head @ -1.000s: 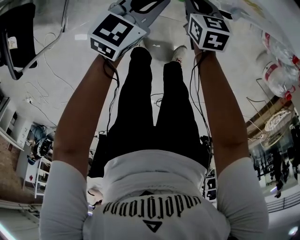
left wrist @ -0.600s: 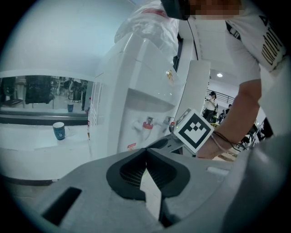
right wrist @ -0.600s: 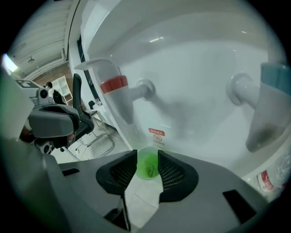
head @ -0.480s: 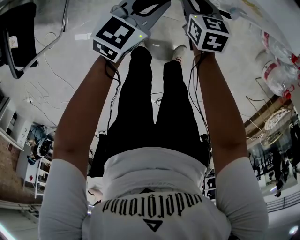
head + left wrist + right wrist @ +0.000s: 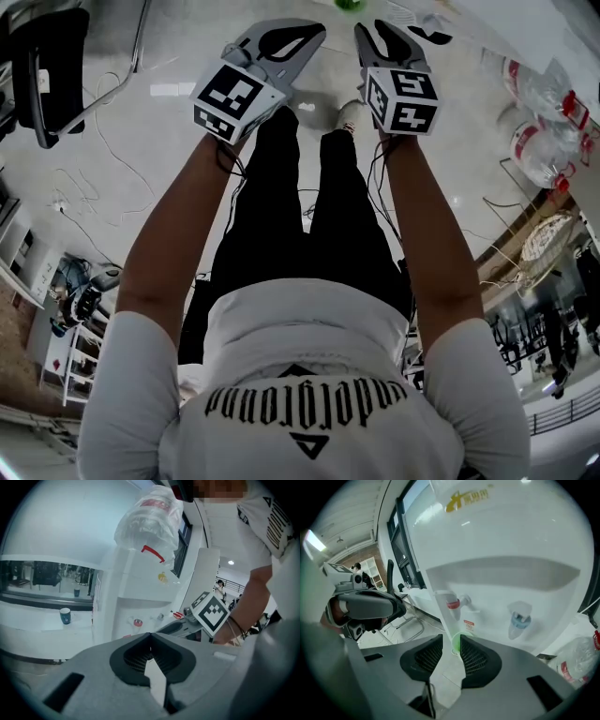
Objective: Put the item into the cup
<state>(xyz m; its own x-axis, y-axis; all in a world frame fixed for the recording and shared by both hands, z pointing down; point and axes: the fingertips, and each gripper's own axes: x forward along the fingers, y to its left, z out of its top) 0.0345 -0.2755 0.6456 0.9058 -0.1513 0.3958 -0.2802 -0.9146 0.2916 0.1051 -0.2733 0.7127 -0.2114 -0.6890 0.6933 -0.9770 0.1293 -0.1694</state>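
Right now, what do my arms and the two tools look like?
The left tool and right tool are grey shells with black ribbed pads, each carrying a white cube with black square markers. Black cables trail along both wrists. White short sleeves cover the upper arms.

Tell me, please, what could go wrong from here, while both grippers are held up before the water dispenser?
1. The right gripper, whose jaws have just been opening, is open with nothing between them; the green thing sits beyond, under the red tap, so a reach toward it might bump that tap.
2. The left gripper is shut and close beside the right one; they might knock together.
3. Loose cables lie on the floor; a foot might catch.
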